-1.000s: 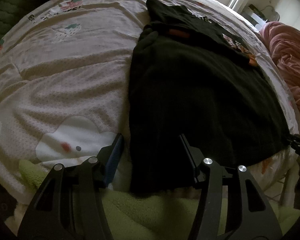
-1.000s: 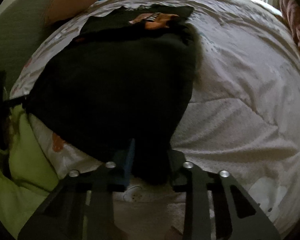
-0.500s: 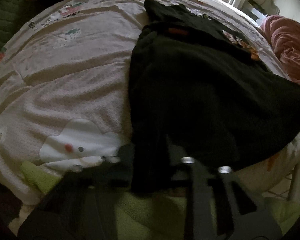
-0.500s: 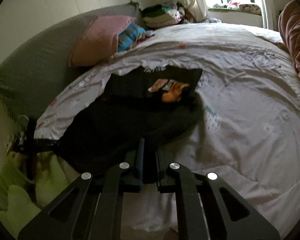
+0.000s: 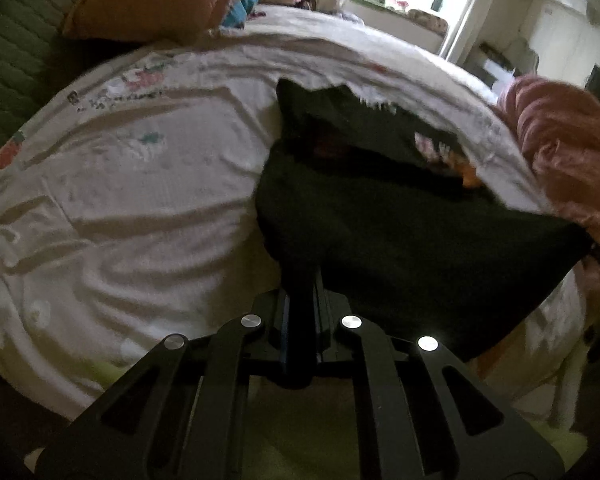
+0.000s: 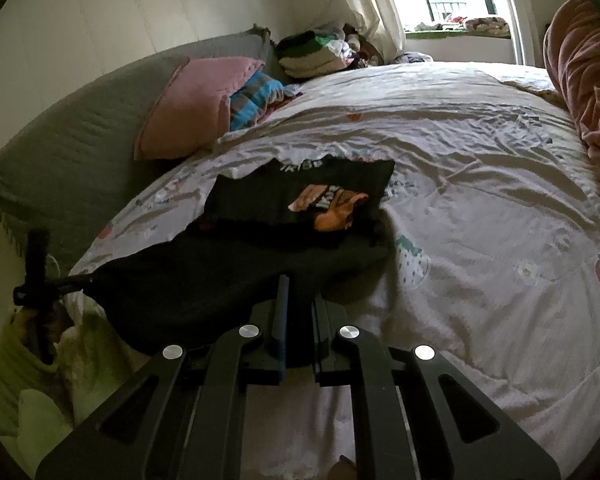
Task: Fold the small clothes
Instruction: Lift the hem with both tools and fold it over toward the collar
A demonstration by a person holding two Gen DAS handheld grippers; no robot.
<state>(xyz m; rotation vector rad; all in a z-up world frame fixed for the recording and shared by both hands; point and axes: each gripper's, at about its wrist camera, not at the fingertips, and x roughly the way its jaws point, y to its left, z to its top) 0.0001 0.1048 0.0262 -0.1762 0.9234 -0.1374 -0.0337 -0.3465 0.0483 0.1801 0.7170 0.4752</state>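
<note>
A black garment (image 5: 400,216) with an orange print lies on the pale bedspread (image 5: 132,200), its near hem lifted off the bed. My left gripper (image 5: 302,280) is shut on the hem's left corner. My right gripper (image 6: 300,292) is shut on the hem's right corner. In the right wrist view the black garment (image 6: 228,280) stretches from my fingers to the left gripper (image 6: 66,284) at the far left. Its printed far part (image 6: 328,204) still rests flat on the bed. The cloth hides the fingertips in both views.
A pink pillow (image 6: 196,108) and a grey headboard cushion (image 6: 68,152) sit at the bed's left. Folded clothes (image 6: 316,54) are stacked near the window. A pink blanket (image 5: 560,148) is heaped on the bed's right. Green fabric (image 6: 24,380) hangs at the near edge.
The left gripper closed on the hem's corner and rose with it. The right gripper, shut on its corner all along, lifted and tilted up. The hem now hangs taut between them.
</note>
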